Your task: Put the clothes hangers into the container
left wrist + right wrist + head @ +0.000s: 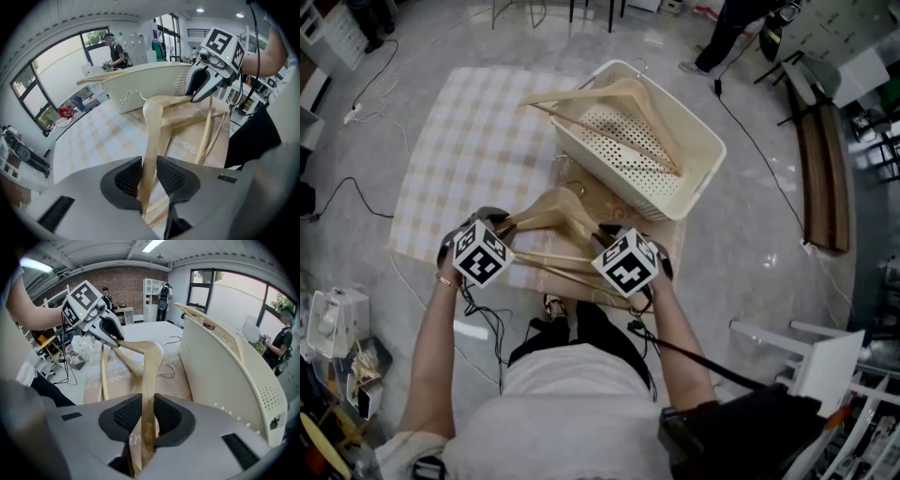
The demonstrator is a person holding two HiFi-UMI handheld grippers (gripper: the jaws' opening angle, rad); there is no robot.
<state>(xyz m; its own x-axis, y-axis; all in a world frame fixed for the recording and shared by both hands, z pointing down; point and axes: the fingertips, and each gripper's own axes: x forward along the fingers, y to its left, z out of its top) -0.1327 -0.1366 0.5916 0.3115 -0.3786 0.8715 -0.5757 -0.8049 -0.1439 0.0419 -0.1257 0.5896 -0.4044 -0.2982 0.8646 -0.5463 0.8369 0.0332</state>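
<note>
I hold one pale wooden hanger [555,211] by both arms, just above the mat. My left gripper [504,227] is shut on its left arm [151,140], and my right gripper [607,234] is shut on its right arm [149,380]. Each gripper shows in the other's view, pinching the far end. The hanger's wire hook [169,369] points toward the cream perforated basket [698,141]. Another wooden hanger [619,98] lies across the basket's top. A few more hangers [567,272] lie under my grippers.
The basket stands on brown printed paper [623,214] beside a checked cloth [478,141] on the grey floor. A white chair [825,356] is at my right, a wooden bench [825,178] farther back. Cables run over the floor. People [115,47] stand in the background.
</note>
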